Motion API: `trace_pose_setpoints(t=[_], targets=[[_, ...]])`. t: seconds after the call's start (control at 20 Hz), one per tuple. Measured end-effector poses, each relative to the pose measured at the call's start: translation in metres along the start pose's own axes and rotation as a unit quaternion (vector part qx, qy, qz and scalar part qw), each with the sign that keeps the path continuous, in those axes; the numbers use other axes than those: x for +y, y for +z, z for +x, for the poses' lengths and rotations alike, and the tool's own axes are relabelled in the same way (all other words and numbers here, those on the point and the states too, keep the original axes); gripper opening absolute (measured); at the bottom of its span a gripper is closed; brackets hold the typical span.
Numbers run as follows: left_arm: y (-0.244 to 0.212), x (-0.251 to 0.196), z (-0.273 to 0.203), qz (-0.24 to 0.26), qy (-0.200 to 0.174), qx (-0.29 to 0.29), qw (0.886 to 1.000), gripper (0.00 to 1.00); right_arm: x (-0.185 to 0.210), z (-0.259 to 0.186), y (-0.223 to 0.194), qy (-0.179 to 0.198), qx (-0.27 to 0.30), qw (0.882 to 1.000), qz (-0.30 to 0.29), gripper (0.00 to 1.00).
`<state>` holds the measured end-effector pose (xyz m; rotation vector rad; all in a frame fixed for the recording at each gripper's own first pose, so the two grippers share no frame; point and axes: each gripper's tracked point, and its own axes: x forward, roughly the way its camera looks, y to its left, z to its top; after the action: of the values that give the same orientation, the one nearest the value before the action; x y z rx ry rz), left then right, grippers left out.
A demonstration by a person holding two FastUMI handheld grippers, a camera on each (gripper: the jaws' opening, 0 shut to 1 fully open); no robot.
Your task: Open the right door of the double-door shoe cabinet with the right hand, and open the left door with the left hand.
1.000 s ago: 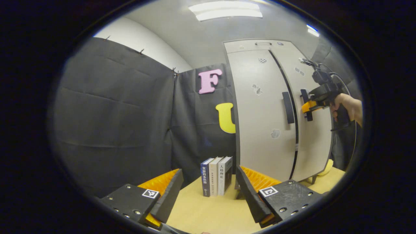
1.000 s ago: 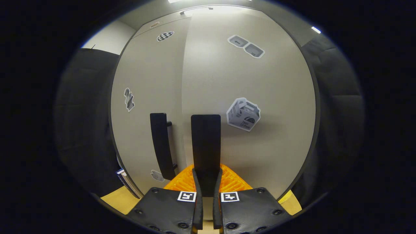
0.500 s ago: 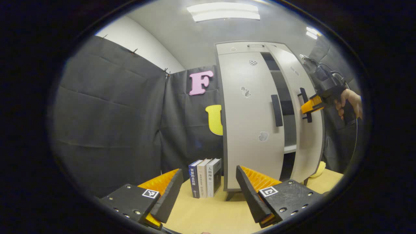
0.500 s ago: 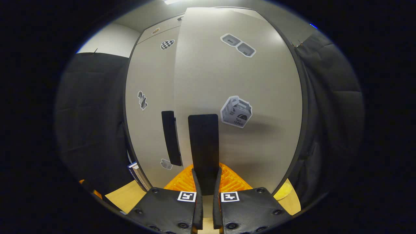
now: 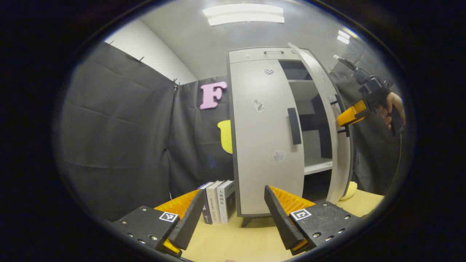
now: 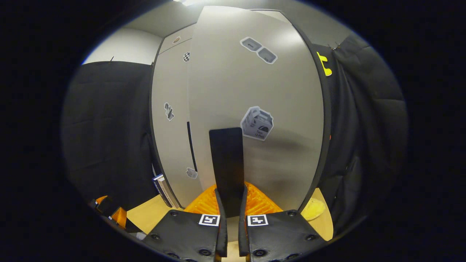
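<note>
Black cloth backs a shoe cabinet on the table. Right tongs pinch the right door's rigid handle; left tongs spread, facing the left door's handle, likely light-swinging.

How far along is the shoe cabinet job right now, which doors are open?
Partly done. The right door is swung partway open, shelves showing behind it, and the right gripper is shut on the right handle. The left door looks closed; the left gripper is open, away from the left handle.
</note>
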<state>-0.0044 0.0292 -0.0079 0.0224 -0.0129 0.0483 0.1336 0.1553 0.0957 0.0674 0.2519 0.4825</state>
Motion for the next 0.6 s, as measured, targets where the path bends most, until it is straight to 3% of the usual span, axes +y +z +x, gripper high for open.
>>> trace_pose_setpoints(t=[0.6], targets=[[0.000,-0.009,0.006,0.002,-0.056,0.005,0.998,0.99,-0.024,-0.023,-0.001,-0.016,-0.001,1.000,-0.012,0.13]])
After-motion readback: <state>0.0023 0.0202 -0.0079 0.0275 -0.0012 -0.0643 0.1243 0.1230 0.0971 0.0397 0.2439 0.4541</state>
